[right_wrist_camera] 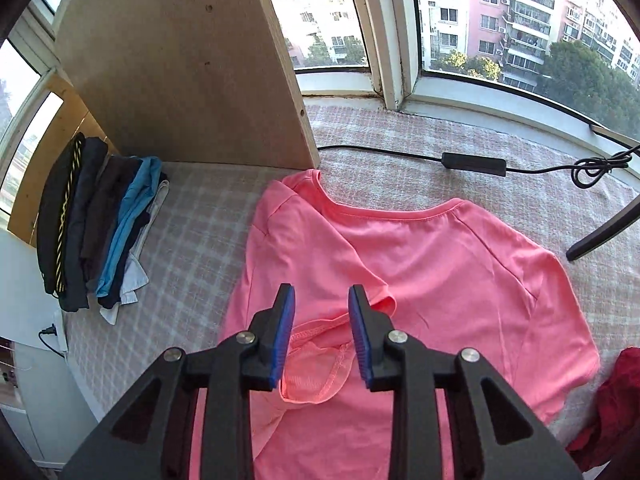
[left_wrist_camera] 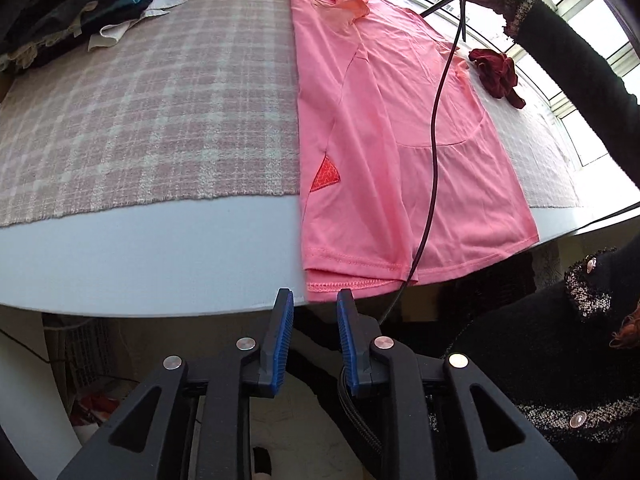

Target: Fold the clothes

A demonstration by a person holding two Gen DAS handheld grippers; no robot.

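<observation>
**Left wrist view and right wrist view: a half-folded pink shirt lying lengthwise between the two grippers**

Left wrist view. The pink shirt (left_wrist_camera: 400, 152) lies on the tabletop (left_wrist_camera: 152, 256), partly on a checked cloth (left_wrist_camera: 140, 112). Its long axis runs from the hem at the near edge to the collar at the far side. The left side is already folded inward, giving a straight left edge. The left gripper (left_wrist_camera: 314, 300) hovers just off the near edge of the tabletop; its fingers (left_wrist_camera: 280, 340) stand apart with nothing between them. The hem corner lies just ahead and slightly to the right of the fingertips. A black cable (left_wrist_camera: 434, 128) trails across the shirt. A dark red garment (left_wrist_camera: 498, 72) sits beside the shirt's right edge.

Right wrist view. The right gripper (right_wrist_camera: 322, 296) hangs over the collar end, pointing steeply down. Its fingers (right_wrist_camera: 362, 340) are also apart and clamp nothing; the folded sleeve (right_wrist_camera: 320, 356) lies directly beneath the gap, and contact cannot be told. A stack of folded clothes (right_wrist_camera: 100, 228) stands well to the left beside a wooden board (right_wrist_camera: 180, 72).

Judgement. The left gripper is nearer the hem, the right gripper nearer the collar and sleeve. The right sleeve remains spread flat, so the next fold probably brings that side inward along the same long axis, with each gripper taking its own end.
</observation>
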